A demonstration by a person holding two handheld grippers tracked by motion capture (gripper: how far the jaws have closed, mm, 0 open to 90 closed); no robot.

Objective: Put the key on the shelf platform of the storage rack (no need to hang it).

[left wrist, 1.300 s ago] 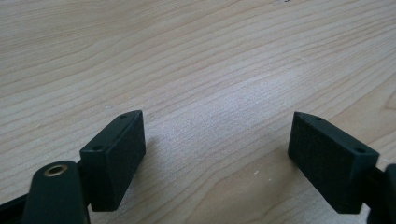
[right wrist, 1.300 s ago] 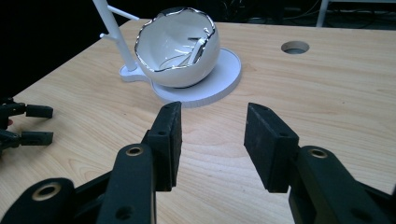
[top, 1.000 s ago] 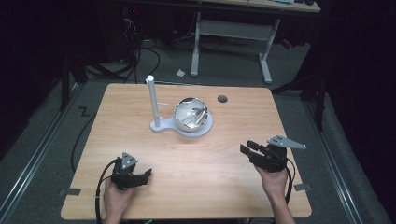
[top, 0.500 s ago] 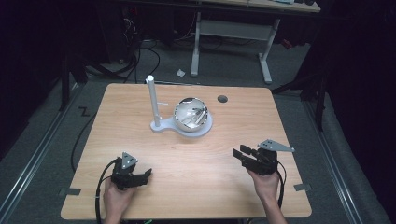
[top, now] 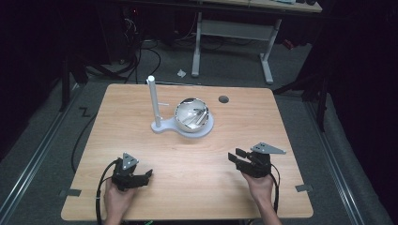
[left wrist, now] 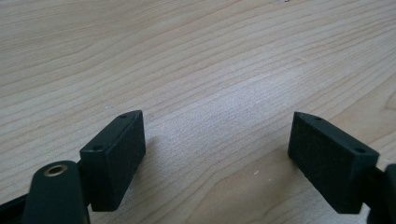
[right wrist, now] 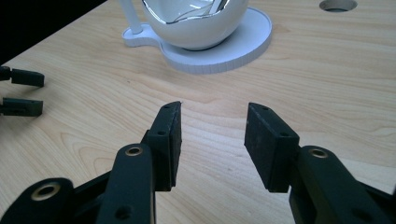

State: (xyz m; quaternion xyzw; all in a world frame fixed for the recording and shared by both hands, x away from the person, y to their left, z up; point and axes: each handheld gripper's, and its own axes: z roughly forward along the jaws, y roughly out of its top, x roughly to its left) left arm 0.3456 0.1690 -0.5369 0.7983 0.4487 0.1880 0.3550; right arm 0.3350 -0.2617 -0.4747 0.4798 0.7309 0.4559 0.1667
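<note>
the shiny chrome-lined white bowl point(top: 192, 116) sits on a flat white round base point(top: 204, 131) just behind the middle of the table, beside a tall white upright post point(top: 153, 101) that rises from the same base; thin metal pieces lie inside the bowl, too small to name. the right gripper point(top: 240, 158) rests low over the near right part of the table, well short of the bowl, jaws partly apart with bare wood between them and nothing held; they have just been opening a little. the left gripper point(top: 146, 175) lies at the near left, jaws spread wide and empty.

judging from this, the step is the reach toward the bowl. it probably goes best with the right gripper kept aimed at the rim point(right wrist: 196, 16), coming in level, and wary of the slippery curved wall.

the pale wood-grain table point(top: 291, 122) has a round cable hole point(top: 223, 99) near its far edge. around it lie grey floor, cables, and a white-legged desk frame point(top: 232, 33) in a dark room.
</note>
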